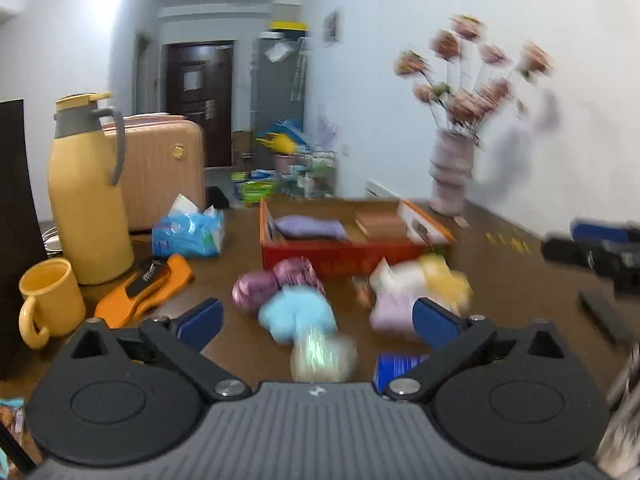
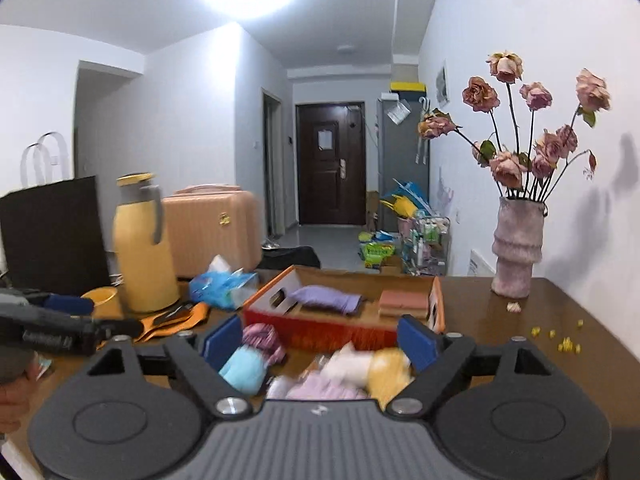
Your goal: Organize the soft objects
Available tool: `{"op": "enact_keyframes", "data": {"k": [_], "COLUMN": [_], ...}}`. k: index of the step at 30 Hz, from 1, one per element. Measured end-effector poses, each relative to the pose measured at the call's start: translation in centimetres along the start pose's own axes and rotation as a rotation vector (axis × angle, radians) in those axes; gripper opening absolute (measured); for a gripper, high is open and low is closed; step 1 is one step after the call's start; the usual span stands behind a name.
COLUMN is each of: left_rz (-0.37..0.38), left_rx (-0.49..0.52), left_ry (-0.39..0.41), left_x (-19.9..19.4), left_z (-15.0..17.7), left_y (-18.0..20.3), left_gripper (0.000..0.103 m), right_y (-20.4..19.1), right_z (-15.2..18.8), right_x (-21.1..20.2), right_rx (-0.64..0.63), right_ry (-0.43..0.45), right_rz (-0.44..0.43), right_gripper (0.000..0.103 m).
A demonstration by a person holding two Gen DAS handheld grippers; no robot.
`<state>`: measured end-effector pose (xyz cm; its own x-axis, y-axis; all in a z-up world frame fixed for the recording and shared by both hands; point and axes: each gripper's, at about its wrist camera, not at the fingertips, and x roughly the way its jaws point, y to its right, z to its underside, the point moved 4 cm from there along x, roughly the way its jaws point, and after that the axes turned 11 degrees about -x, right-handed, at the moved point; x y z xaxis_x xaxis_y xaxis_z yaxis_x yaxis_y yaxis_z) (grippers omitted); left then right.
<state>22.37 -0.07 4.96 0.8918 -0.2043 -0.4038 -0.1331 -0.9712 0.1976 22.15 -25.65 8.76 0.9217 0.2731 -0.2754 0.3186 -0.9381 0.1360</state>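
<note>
Soft items lie on the brown table in front of a red-orange cardboard box (image 1: 340, 258) (image 2: 320, 332): a purple-pink ball (image 1: 276, 280) (image 2: 262, 338), a light blue plush (image 1: 298, 314) (image 2: 244, 368), a pale green one (image 1: 324, 356), and a white, yellow and lilac bundle (image 1: 416, 292) (image 2: 360, 372). The box holds a folded purple cloth (image 1: 310, 227) (image 2: 326, 298) and a reddish-brown block (image 1: 380, 225) (image 2: 404, 302). My left gripper (image 1: 318, 318) is open above the blue plush. My right gripper (image 2: 320, 340) is open above the bundle.
A yellow thermos (image 1: 86, 196) (image 2: 142, 248), yellow mug (image 1: 50, 300), orange tool (image 1: 146, 288), and blue tissue pack (image 1: 188, 232) (image 2: 222, 286) stand left. A vase of dried roses (image 1: 450, 176) (image 2: 518, 248) stands by the right wall. A pink suitcase (image 1: 160, 168) is behind.
</note>
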Motion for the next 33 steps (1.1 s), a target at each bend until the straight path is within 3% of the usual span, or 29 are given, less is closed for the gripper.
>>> {"op": "enact_keyframes", "data": {"k": [3, 5, 9, 14, 20, 24, 27, 28, 29, 31, 33], "left_rz": [-0.022, -0.041, -0.056, -0.059, -0.017, 0.097, 0.144, 0.151, 0.153, 0.192, 0.227], "left_rx": [0.020, -0.027, -0.002, 0.018, -0.011, -0.059, -0.062, -0.055, -0.052, -0.043, -0.061], "left_ry": [0.069, 0.091, 0.060, 0.040, -0.010, -0.099, -0.164, -0.192, -0.211, -0.239, -0.285], "left_x": [-3.6, -6.1, -8.3, -8.0, -5.6, -1.9, 2.4, 4.2, 5.4, 7.9, 10.0], "left_z": [3.7, 5.8, 8.7, 9.3, 9.4, 8.9, 8.0, 7.6, 7.3, 6.7, 6.4], "left_y": [-0.4, -0.9, -1.0, -0.8, -0.9, -0.7, -0.3, -0.1, 0.1, 0.7, 1.0], "left_gripper": [0.103, 0.103, 0.103, 0.103, 0.103, 0.097, 0.086, 0.077, 0.069, 0.066, 0.060], "right_y": [-1.7, -2.6, -4.6, -6.0, -6.6, -6.4, -5.4, -5.0, -4.7, -3.8, -3.3], "right_z": [3.9, 5.9, 9.4, 12.3, 13.0, 13.9, 13.9, 13.8, 13.8, 13.7, 13.6], "right_x": [-3.1, -4.9, -7.9, -9.2, -7.0, -5.1, -3.2, -2.4, -1.5, 0.3, 2.0], "right_rx": [0.014, 0.048, 0.100, 0.148, 0.150, 0.187, 0.292, 0.311, 0.328, 0.374, 0.400], "right_ry": [0.033, 0.031, 0.004, -0.046, -0.124, -0.181, -0.175, -0.173, -0.182, -0.186, -0.201], "right_rz": [0.012, 0.018, 0.029, -0.051, -0.053, -0.076, -0.121, -0.110, -0.099, -0.103, -0.092], "right_gripper": [0.089, 0.090, 0.097, 0.102, 0.102, 0.090, 0.088, 0.085, 0.081, 0.061, 0.056]}}
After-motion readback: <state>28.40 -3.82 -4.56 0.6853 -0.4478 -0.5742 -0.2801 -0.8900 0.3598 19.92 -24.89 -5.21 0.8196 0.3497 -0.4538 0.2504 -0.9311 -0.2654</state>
